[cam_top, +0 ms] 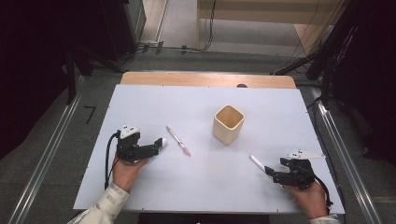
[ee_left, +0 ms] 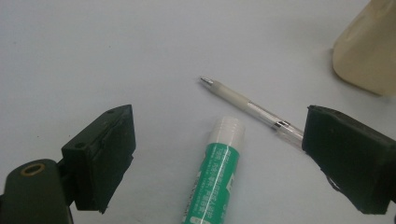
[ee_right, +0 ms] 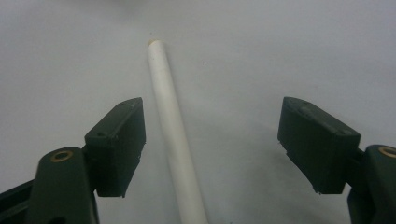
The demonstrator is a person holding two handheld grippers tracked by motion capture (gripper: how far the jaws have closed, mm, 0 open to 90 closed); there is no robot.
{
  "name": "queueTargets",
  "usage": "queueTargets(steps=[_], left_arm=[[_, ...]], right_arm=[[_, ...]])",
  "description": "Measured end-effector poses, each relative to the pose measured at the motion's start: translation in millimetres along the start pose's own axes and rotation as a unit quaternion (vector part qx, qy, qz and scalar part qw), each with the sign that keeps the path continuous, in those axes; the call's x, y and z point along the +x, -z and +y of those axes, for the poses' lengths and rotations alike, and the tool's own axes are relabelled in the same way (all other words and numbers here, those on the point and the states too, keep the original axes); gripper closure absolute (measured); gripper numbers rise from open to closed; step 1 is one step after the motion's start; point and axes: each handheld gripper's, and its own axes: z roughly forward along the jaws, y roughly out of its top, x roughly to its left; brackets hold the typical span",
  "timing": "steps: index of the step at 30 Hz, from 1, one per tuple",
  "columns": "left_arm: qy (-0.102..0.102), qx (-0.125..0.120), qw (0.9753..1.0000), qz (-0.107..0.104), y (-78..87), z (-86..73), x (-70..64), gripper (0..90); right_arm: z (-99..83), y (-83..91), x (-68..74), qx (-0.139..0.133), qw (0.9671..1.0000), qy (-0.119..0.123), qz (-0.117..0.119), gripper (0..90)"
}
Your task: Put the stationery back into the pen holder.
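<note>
White tabletop (cam_top: 154,186), dark floor and rails around it. We see a beige cup (cam_top: 228,124) standing upright near the middle; what shows of its inside from the high view looks empty, though the bottom is partly hidden by the near wall.

Left gripper (cam_top: 159,145): jaws wide, lying low over a green glue stick (ee_left: 215,175) whose white cap points away between them; nothing is held. A clear pen (ee_left: 252,110) lies just beyond, apart from the cap, its far end passing behind one jaw.

Right gripper (cam_top: 270,173): jaws wide, astride a white stick (ee_right: 175,135) that lies flat and nearer one jaw than the other; no grip yet.

Risks, as we judge them: both items are round and may roll or squirt out when the jaws close, the white stick most of all because it sits off-centre. On the left side, the closing jaw may catch the pen and drag it along. Long items carried by one end may tilt and strike the cup's rim, tipping it.
</note>
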Motion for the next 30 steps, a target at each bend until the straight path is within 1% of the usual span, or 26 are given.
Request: queueTargets(steps=[10,19,25,27,29,30], left_arm=[[0.000,0.001,1.0000,0.000,-0.1,0.0,0.3,10.4],[0.000,0.000,1.0000,0.000,0.4,0.4,0.2,10.4],[-0.001,0.002,1.0000,-0.001,-0.3,-0.1,-0.6,10.4],[0.000,0.002,1.0000,-0.001,-0.3,-0.1,-0.4,10.4],[0.000,0.001,1.0000,0.000,-0.3,-0.1,-0.1,10.4],[0.001,0.001,1.0000,0.000,-0.3,-0.1,0.2,10.4]], right_arm=[[-5.3,0.9,6.4,0.009,0.9998,0.015,-0.004,26.8],[-12.3,5.0,8.6,0.016,0.9997,0.017,-0.009,29.9],[-17.0,7.5,7.6,0.020,0.9996,0.015,-0.010,31.4],[-17.9,8.0,6.9,0.019,0.9996,0.017,-0.012,32.1],[-18.7,8.5,7.4,0.020,0.9996,0.016,-0.013,34.0],[-19.1,8.7,7.4,0.020,0.9995,0.019,-0.013,34.9]])
